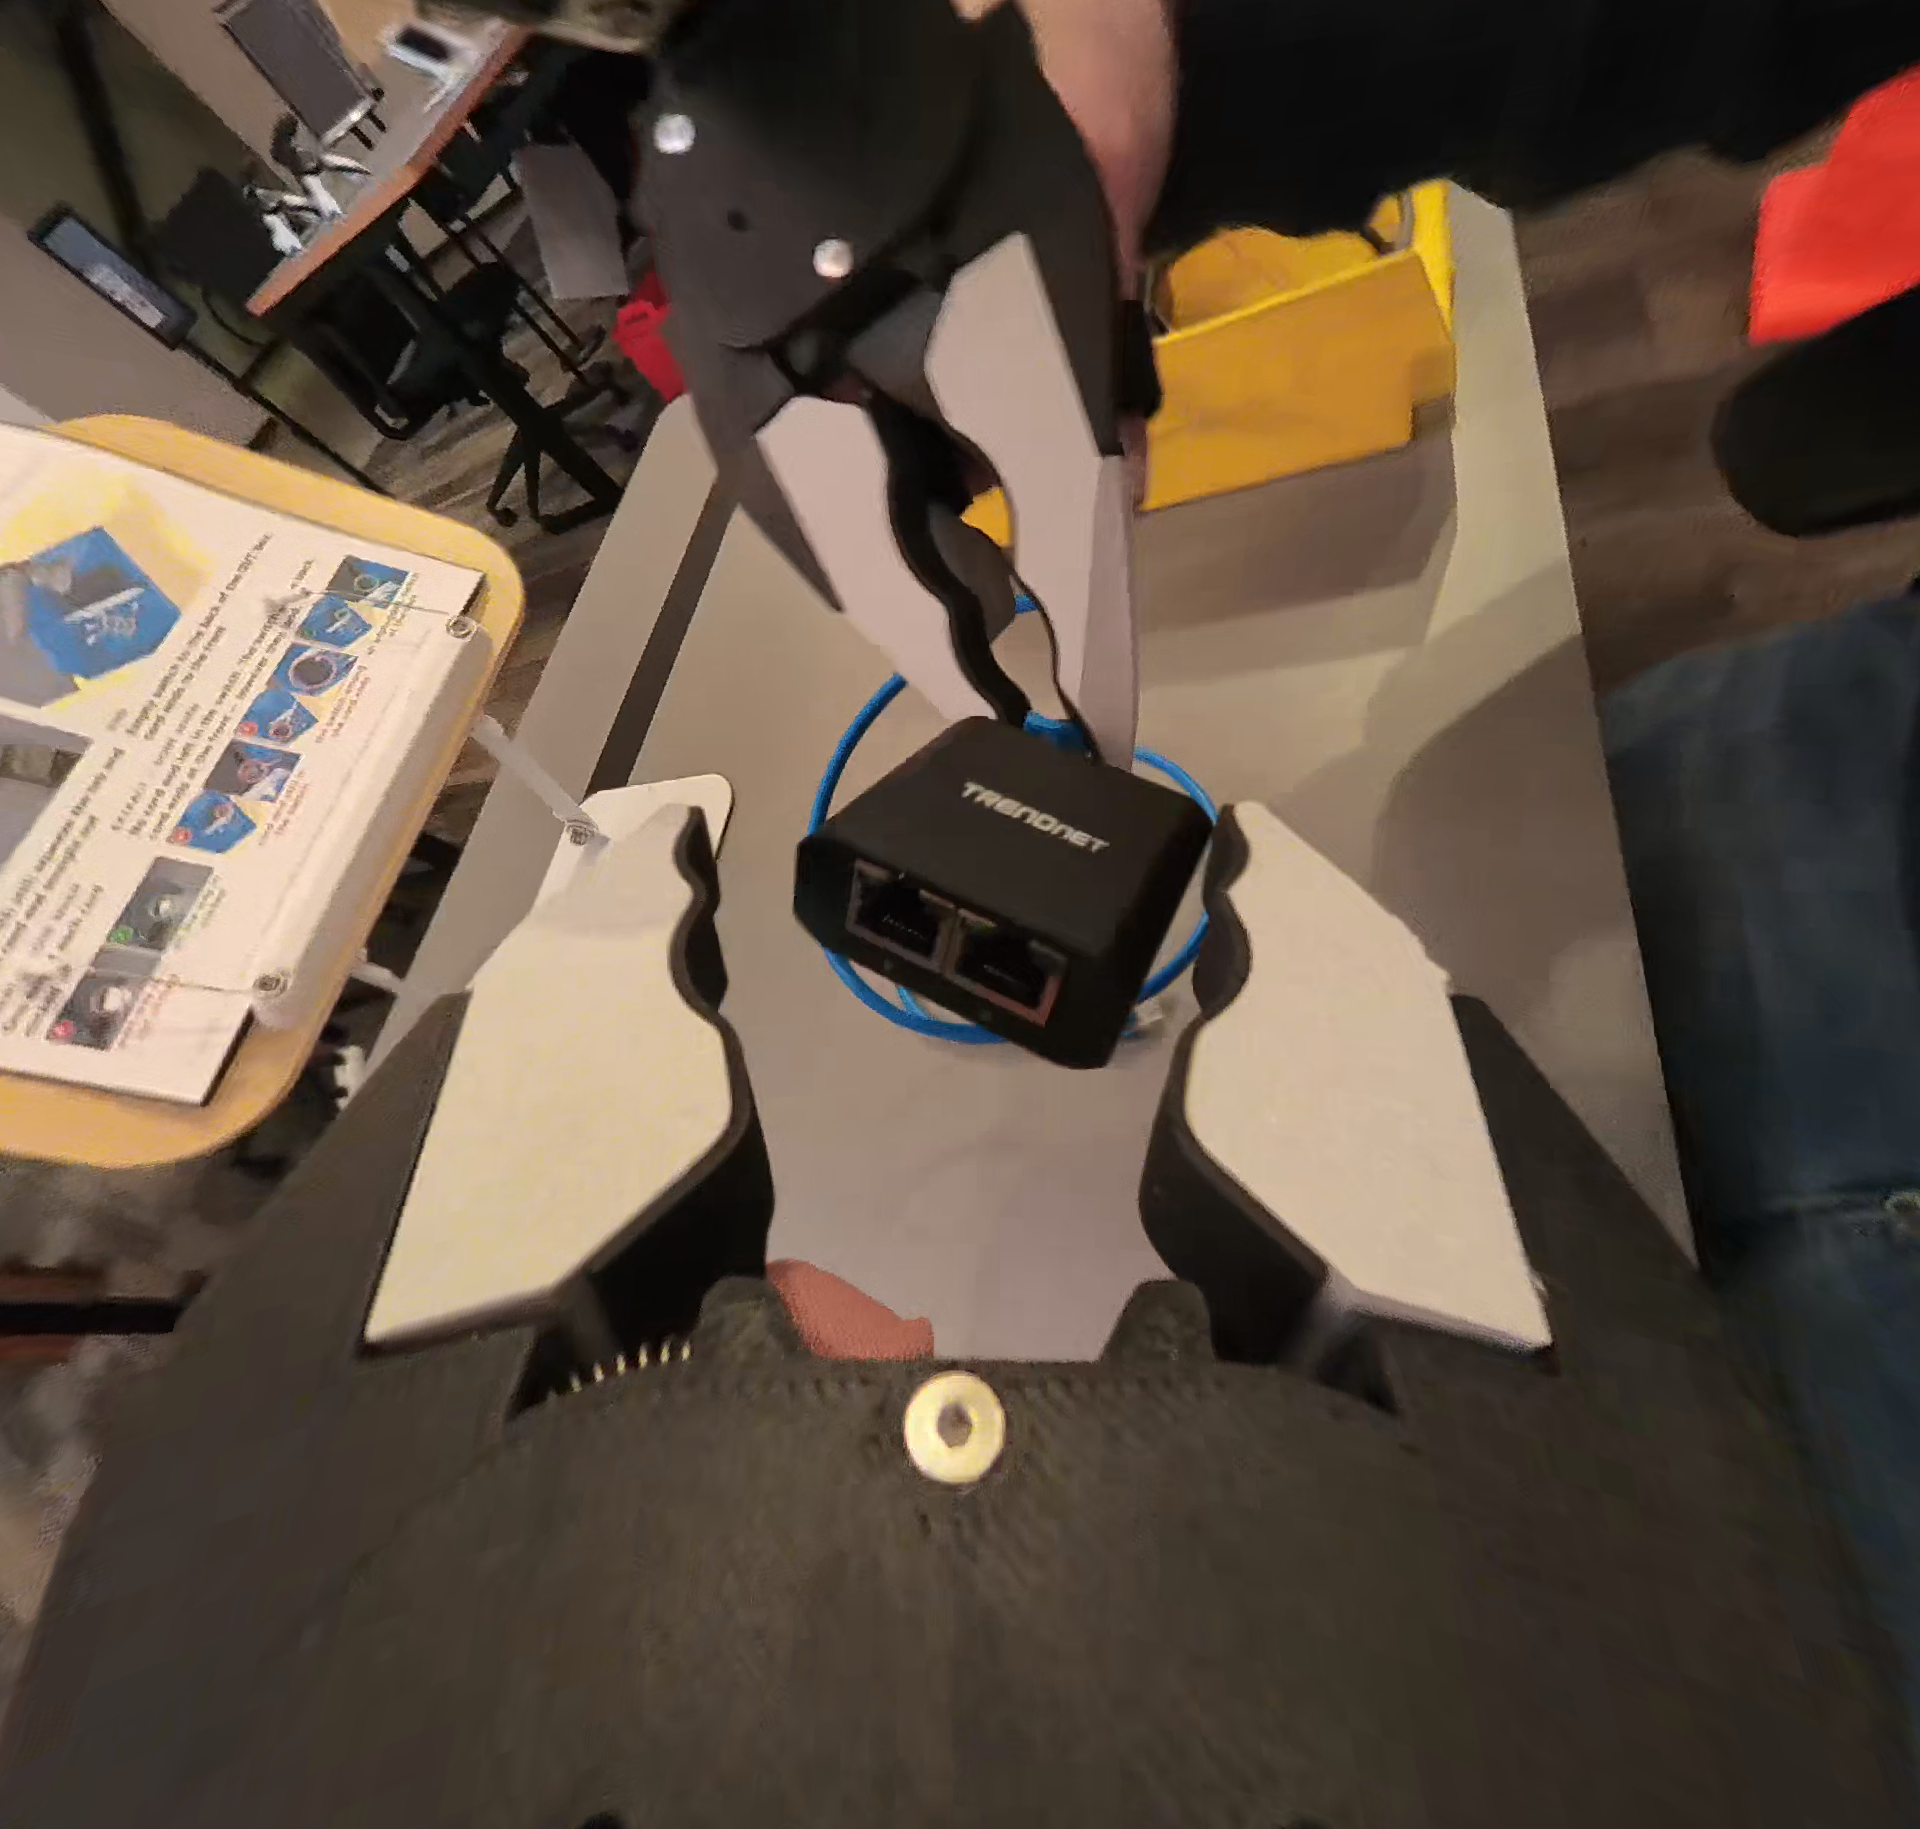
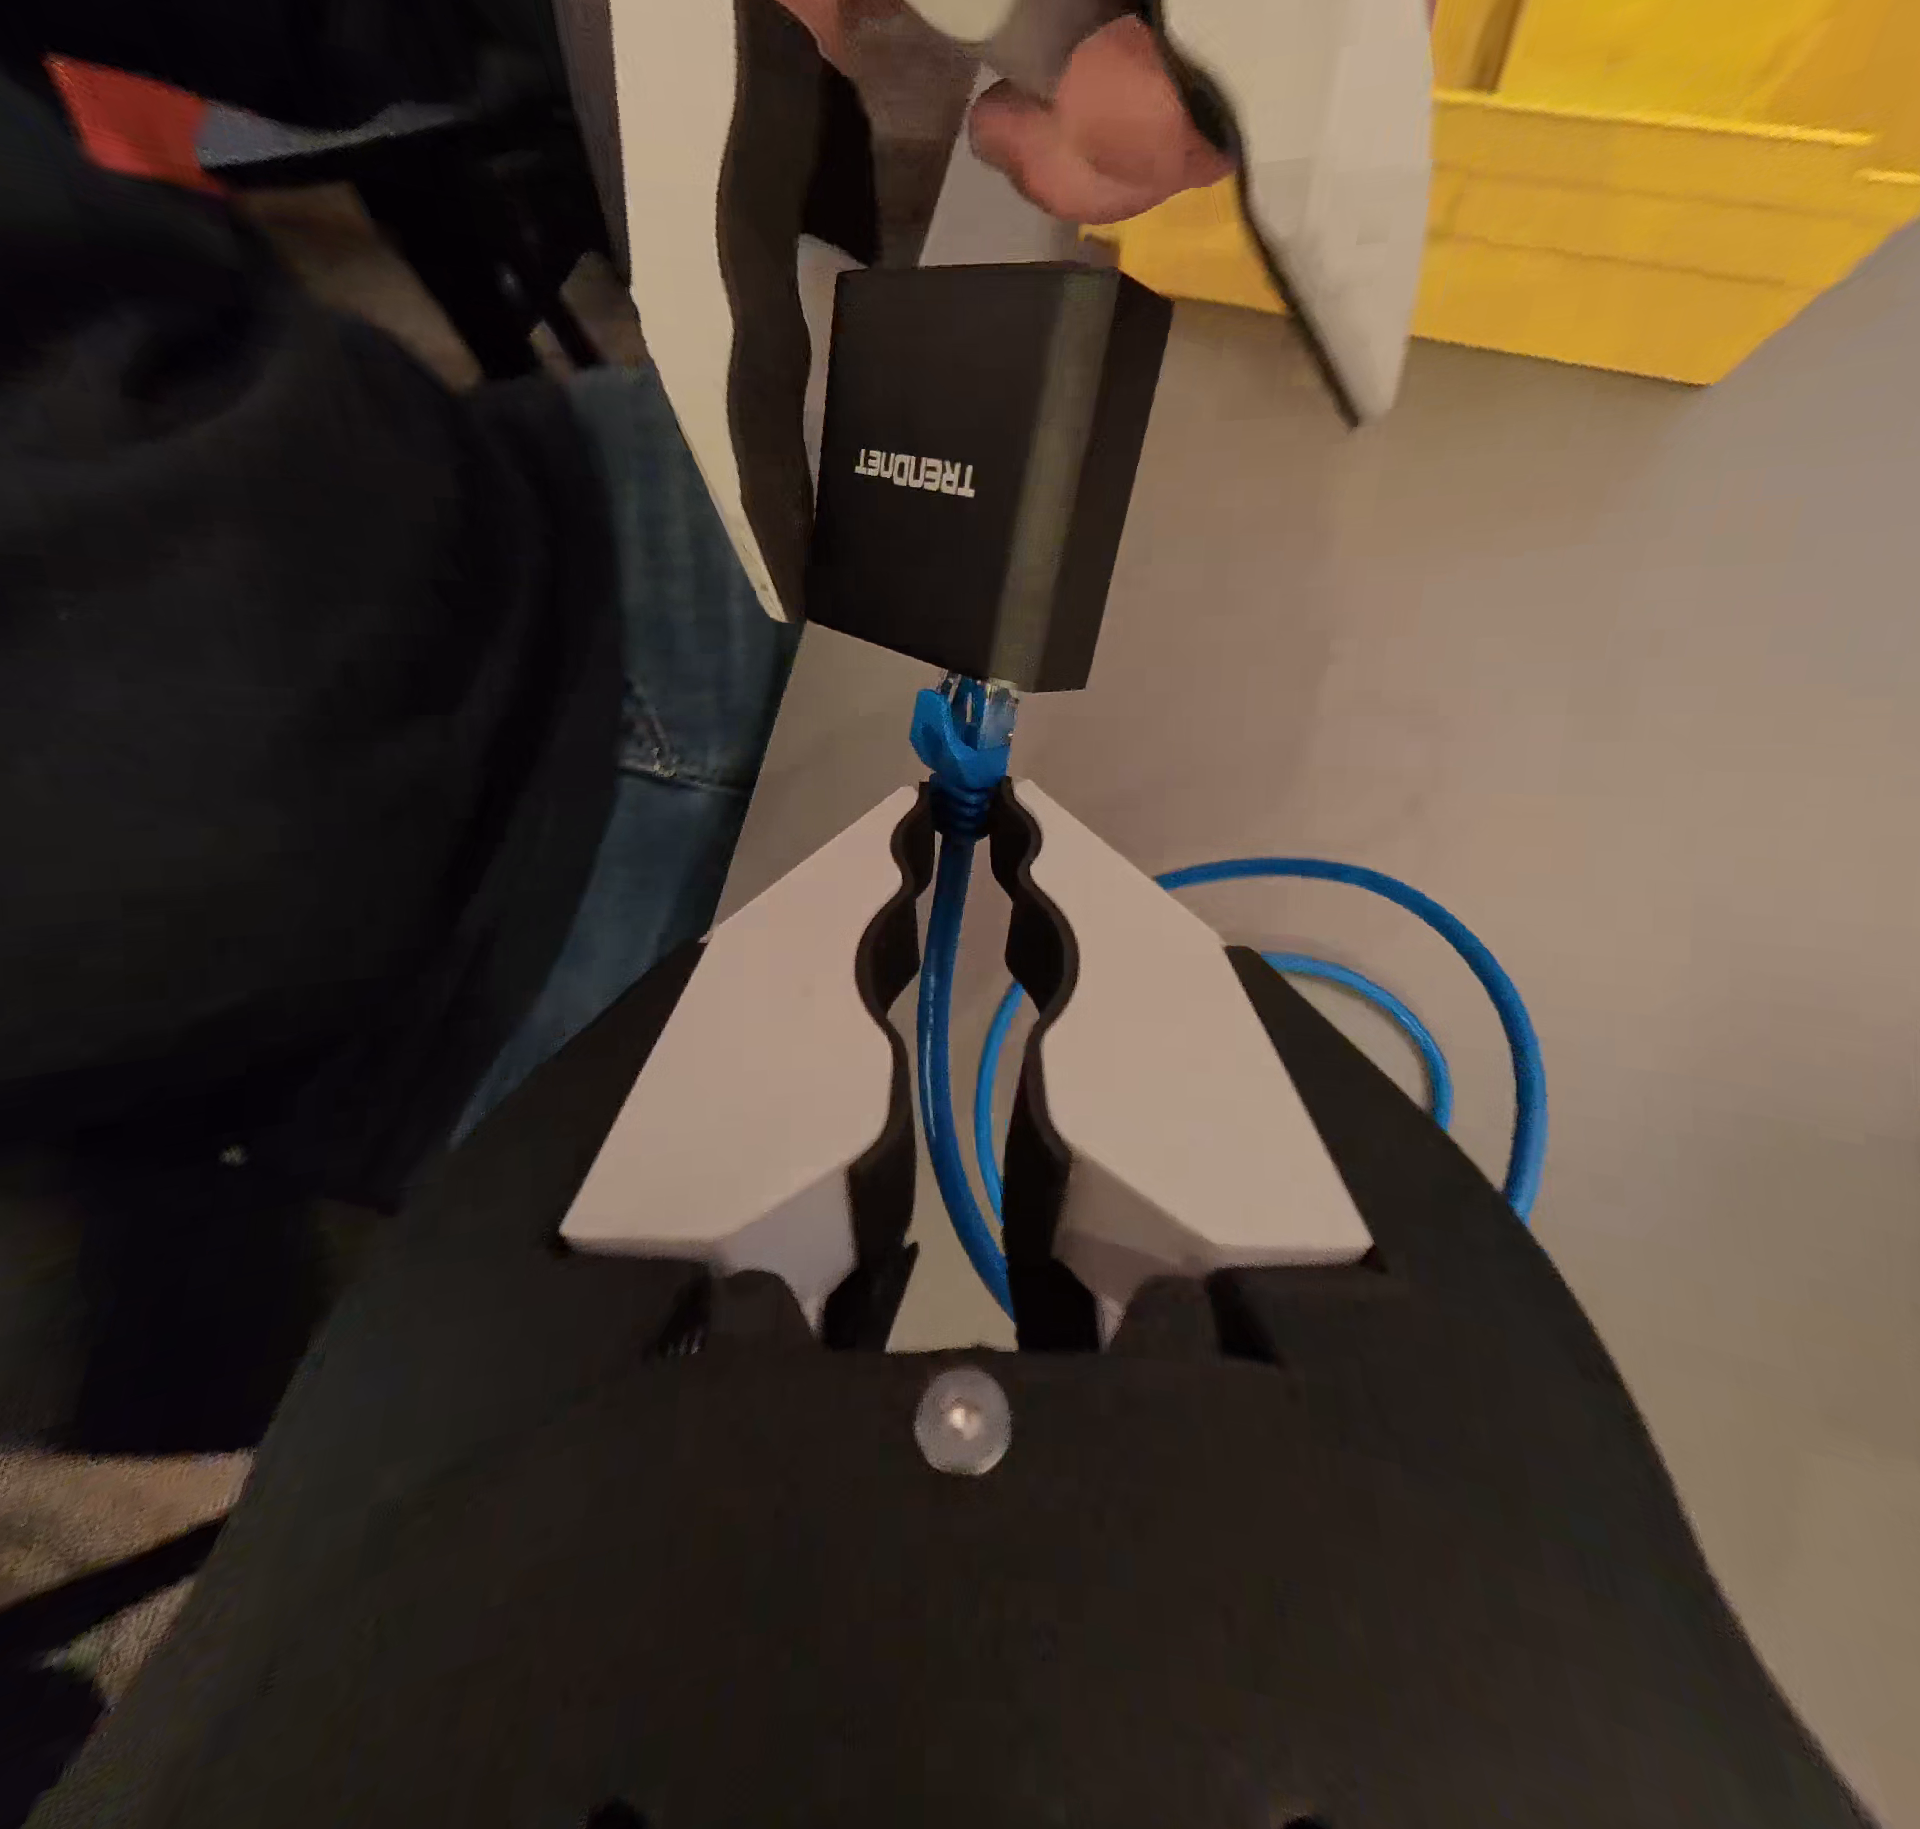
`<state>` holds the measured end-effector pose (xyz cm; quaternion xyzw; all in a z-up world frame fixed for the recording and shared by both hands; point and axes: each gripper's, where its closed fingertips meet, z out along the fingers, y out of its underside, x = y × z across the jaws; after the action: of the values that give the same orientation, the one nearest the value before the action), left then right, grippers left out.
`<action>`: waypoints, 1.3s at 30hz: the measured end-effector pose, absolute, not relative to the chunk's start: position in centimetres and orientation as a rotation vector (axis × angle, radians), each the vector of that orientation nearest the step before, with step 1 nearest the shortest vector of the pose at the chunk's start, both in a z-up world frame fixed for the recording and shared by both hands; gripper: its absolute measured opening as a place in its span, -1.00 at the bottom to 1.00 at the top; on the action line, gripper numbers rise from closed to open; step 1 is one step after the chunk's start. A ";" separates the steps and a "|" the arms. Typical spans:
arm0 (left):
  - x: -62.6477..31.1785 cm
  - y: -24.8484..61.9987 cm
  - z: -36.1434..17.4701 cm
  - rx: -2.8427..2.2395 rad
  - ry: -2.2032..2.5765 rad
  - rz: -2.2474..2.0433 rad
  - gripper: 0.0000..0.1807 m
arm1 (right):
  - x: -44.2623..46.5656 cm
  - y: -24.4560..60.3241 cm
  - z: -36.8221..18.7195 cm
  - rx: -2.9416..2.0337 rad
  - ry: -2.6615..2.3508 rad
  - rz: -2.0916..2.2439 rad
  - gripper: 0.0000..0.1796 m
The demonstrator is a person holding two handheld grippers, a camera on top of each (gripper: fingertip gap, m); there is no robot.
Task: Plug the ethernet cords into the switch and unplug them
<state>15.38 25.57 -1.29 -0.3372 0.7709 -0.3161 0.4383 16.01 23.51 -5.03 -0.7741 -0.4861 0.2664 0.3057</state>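
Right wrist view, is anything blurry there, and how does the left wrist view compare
Right wrist view: the switch and blue cord are sharp; the left gripper at the top is motion-smeared. Left wrist view: the switch is fairly crisp; the right gripper and the edges are blurred.
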 end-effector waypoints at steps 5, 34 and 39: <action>15.2 23.7 -2.9 -0.755 2.030 -0.744 -0.08 | 15.6 22.1 -4.9 -2.044 -1.455 0.775 -0.92; 16.6 23.8 1.0 -1.226 1.545 -1.409 -0.17 | 16.9 24.4 1.1 -1.309 -1.324 -0.629 -0.69; 16.7 22.8 1.5 -1.242 1.524 -1.480 -0.18 | 16.5 24.2 1.5 -1.264 -1.340 -0.621 -0.84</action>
<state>16.71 22.82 1.50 -0.4758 0.5837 -0.5670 0.3338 16.54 24.20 1.52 -0.5370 -0.5695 -0.2637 0.5637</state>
